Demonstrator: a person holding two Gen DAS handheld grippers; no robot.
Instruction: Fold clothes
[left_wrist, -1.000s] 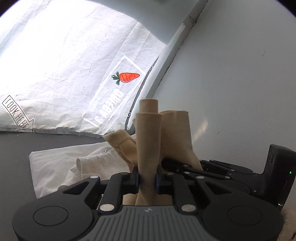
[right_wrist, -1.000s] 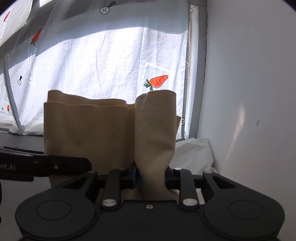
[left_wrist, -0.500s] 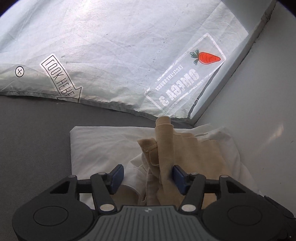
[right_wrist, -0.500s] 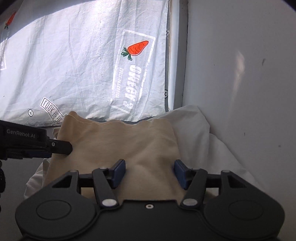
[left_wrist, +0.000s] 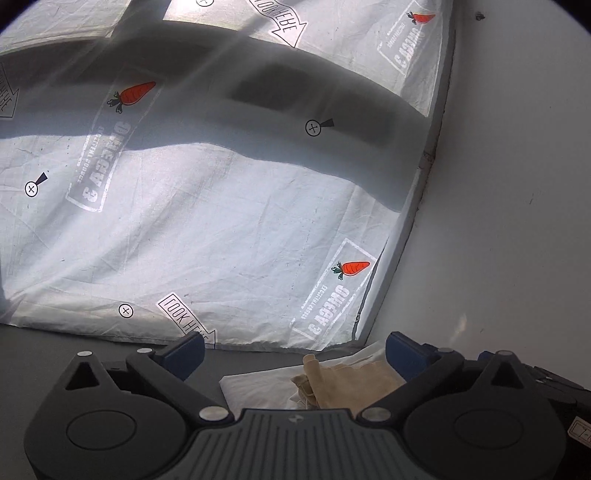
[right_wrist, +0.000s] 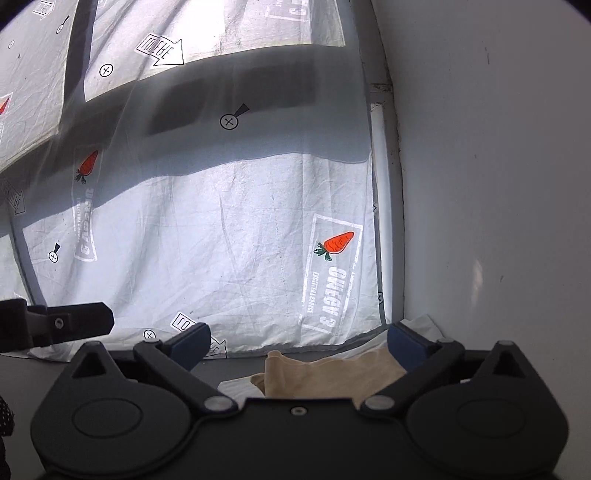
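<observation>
A folded beige garment (left_wrist: 347, 384) lies on top of a white folded garment (left_wrist: 258, 387) in the corner where the dark table meets the white wall. In the right wrist view the beige garment (right_wrist: 325, 373) shows low between the fingers, with white cloth (right_wrist: 424, 325) behind it. My left gripper (left_wrist: 295, 354) is open and holds nothing; it hovers above and in front of the pile. My right gripper (right_wrist: 299, 343) is open too, drawn back from the cloth. The left gripper's finger (right_wrist: 74, 321) pokes into the right wrist view at the left.
A white curtain (left_wrist: 221, 221) printed with carrots and arrows hangs behind the dark grey table (left_wrist: 55, 343). A white wall (left_wrist: 517, 184) closes the right side. The pile sits tight in that corner.
Both grippers let go of the beige garment, opened wide, and pulled up and back. The garment now rests on the white pile, and both views tilt up toward the curtain.
</observation>
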